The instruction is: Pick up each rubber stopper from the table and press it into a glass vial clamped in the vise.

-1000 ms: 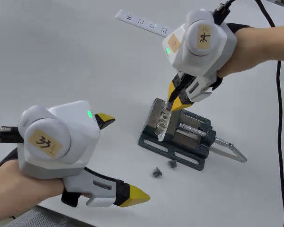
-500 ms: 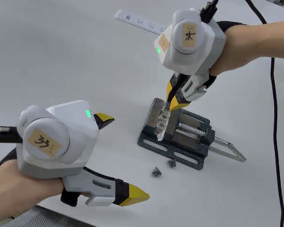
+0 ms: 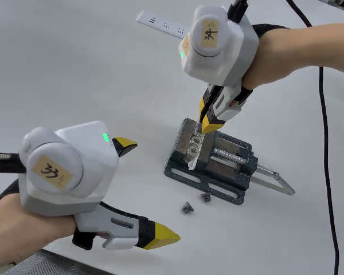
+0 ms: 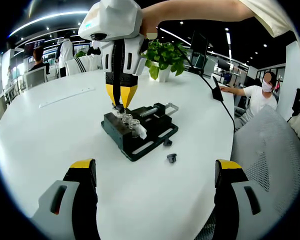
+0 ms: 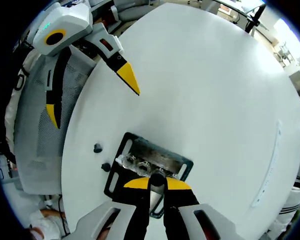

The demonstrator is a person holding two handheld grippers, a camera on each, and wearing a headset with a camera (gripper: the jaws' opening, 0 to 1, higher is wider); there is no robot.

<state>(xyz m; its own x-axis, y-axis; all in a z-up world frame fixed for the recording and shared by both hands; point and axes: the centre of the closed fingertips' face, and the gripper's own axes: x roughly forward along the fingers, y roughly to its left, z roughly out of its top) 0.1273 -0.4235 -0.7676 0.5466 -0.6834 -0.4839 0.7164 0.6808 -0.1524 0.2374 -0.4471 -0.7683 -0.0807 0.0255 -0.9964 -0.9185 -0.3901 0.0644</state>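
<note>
Head view looks down from above; both gripper views face the vise (image 3: 232, 169) (right nearer).

I can see a white power strip (image 3: 160, 24) lying flat at the far side of the white tabletop (image 3: 74, 74). A black cable (image 3: 324, 143) trails down its right side. In the left gripper view, a potted green plant (image 4: 166, 56) stands toward the far edge. A grey mesh chair (image 4: 265, 150) sits alongside the tabletop, with a seated person (image 4: 255, 97) beyond it.
</note>
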